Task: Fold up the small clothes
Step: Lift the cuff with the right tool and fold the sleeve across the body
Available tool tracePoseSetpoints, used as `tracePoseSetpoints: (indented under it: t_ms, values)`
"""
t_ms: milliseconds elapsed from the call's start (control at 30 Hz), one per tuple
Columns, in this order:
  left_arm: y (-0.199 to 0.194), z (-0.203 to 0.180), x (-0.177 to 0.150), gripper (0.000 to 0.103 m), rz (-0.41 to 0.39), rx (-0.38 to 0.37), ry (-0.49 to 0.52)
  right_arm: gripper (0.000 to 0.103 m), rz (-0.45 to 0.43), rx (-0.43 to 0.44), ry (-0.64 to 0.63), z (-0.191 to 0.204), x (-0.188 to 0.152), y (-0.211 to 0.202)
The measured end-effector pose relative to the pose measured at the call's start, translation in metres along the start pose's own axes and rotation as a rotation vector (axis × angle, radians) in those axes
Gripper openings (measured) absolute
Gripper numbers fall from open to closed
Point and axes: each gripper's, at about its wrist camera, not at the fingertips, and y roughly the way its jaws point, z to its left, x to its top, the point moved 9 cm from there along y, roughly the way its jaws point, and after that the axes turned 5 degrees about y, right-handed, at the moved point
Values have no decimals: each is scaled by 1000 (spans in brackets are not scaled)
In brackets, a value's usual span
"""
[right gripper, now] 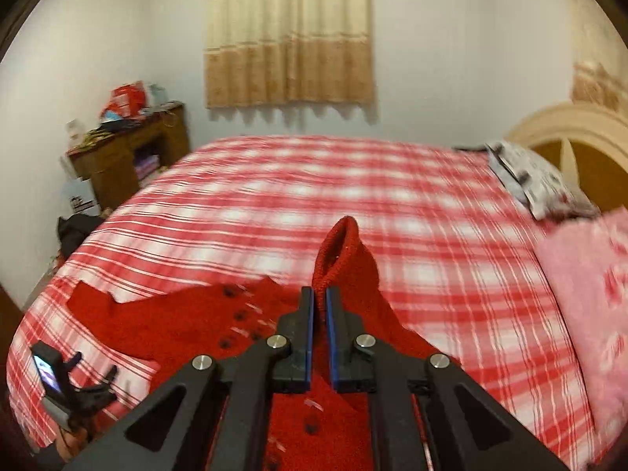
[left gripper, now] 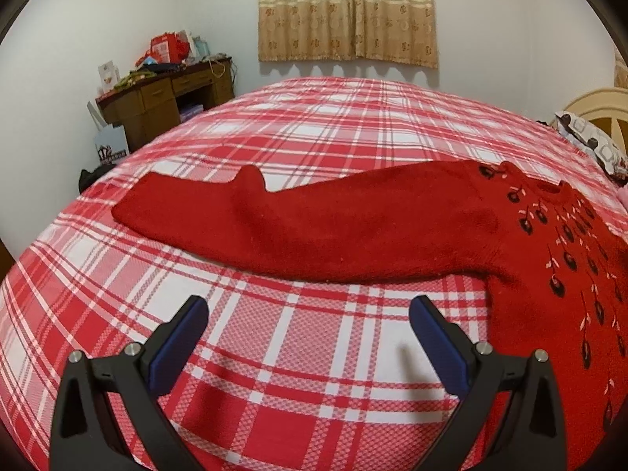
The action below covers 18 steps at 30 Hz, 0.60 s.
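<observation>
On bed with red-and-white checked cover (left gripper: 298,337), red knitted sweater with dark flower pattern (left gripper: 353,227) lies flat, one sleeve stretched out just ahead of left gripper (left gripper: 308,314). Left gripper: jaws spread wide, nothing between them, above bare cover. Right gripper (right gripper: 319,298): clenched on ribbed cuff of sweater's other sleeve, cuff sticking up beyond fingertips, sleeve lifted off cover, sweater body beneath and left of tool.

Red knit sweater (left gripper: 353,227) with dark beaded front, spread flat; one sleeve (right gripper: 345,259) lifted upright.
</observation>
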Motion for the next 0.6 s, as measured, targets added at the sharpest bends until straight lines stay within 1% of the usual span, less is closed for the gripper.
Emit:
tracePoseSetpoints:
  t_ms: [33, 167, 300, 433, 533, 600]
  values:
    - [0, 1, 0, 103, 3, -5, -7, 5, -4, 22, -22, 17, 5, 3]
    - [3, 3, -4, 103, 22, -34, -35, 5, -4, 66, -80, 64, 6, 20]
    - [4, 4, -4, 103, 22, -46, -52, 5, 37, 104, -105, 103, -7, 55]
    - [6, 2, -6, 103, 24, -48, -45, 5, 102, 116, -118, 132, -39, 100]
    - [6, -3, -6, 103, 19, -42, -18, 5, 170, 121, -111, 145, -73, 139]
    - [5, -6, -6, 103, 18, -37, -1, 5, 208, 127, -101, 149, -92, 157]
